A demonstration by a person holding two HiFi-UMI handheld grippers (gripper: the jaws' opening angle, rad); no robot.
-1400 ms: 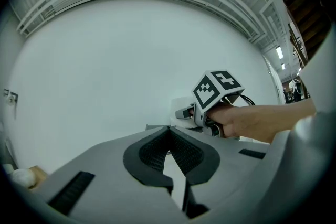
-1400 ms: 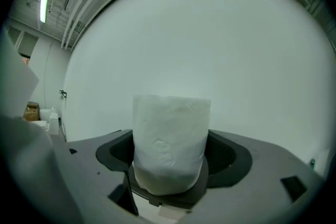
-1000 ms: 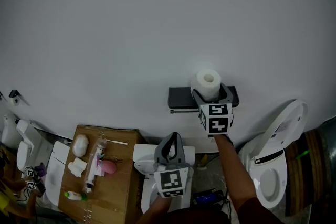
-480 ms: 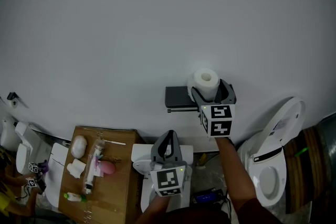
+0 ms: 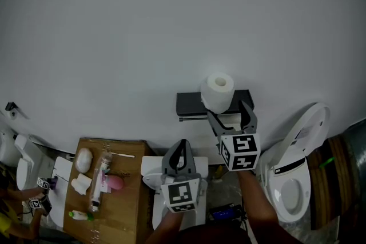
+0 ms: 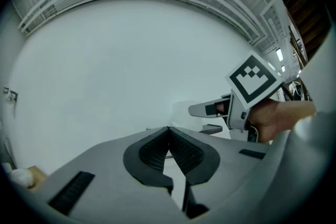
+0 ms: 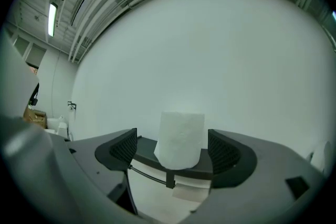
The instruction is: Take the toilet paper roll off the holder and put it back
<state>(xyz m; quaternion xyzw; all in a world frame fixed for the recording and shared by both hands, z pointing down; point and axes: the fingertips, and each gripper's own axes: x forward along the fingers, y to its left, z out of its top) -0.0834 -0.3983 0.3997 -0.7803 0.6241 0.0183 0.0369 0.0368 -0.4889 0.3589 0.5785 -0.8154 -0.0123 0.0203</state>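
Your right gripper [image 5: 229,114] gapes wide and empty at six o'clock of the toilet paper roll [image 5: 218,90], which stands atop the holder [image 5: 189,104]. Left gripper [image 5: 182,146] closed, empty. The roll seems replaced; withdraw without nudging it.

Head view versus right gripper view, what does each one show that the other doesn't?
Only the head view shows the toilet, the cardboard surface with small items on it, and the left hand-held gripper. Only the right gripper view shows a ceiling light and the gaps between the roll and the open jaws of the right hand-held gripper. Both show that gripper and the roll standing upright on the dark holder on the white wall.
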